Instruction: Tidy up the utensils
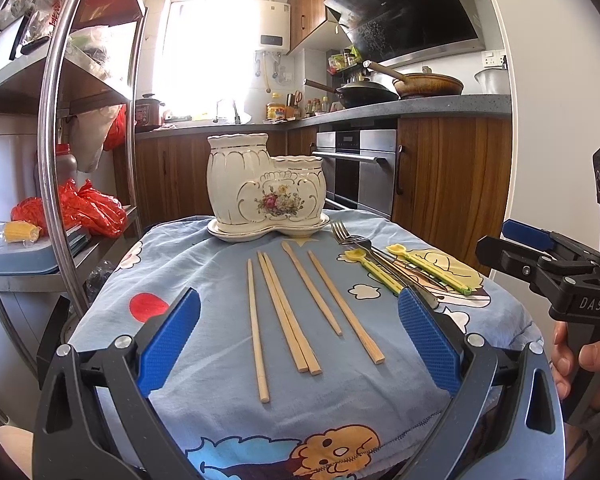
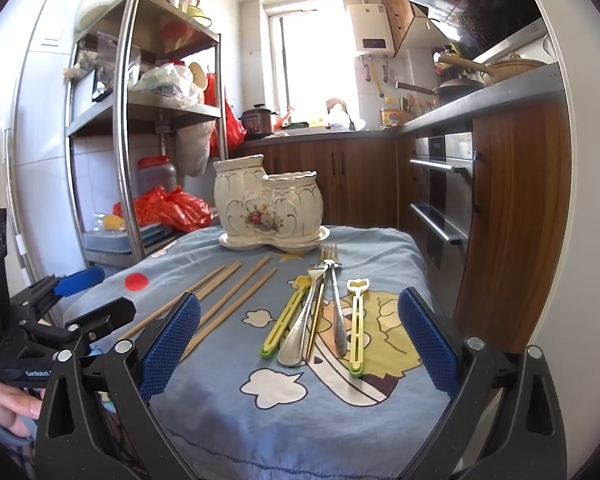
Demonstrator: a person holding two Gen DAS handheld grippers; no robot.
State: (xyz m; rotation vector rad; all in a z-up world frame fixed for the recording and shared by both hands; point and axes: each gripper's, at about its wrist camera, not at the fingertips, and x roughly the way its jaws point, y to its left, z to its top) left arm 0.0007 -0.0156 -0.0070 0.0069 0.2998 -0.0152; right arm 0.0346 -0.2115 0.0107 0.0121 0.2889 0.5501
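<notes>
Chopsticks (image 1: 288, 312) lie loose on the surface, pointing lengthwise toward the far holder (image 1: 266, 188), dead ahead of the left tool (image 1: 300, 336). Forks (image 2: 324, 308) sit before the right tool (image 2: 300, 336). Both gape wide, empty.

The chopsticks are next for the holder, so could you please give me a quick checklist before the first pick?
1. Left tool open, empty: ok.
2. Right tool open, empty: ok.
3. Chopsticks flat on the cloth, apart from the forks: ok.
4. Two chopsticks touching side by side, single pick awkward: not ok.
5. Ceramic holder upright on its saucer: ok.
6. Holder compartments free inside: cannot tell.
</notes>
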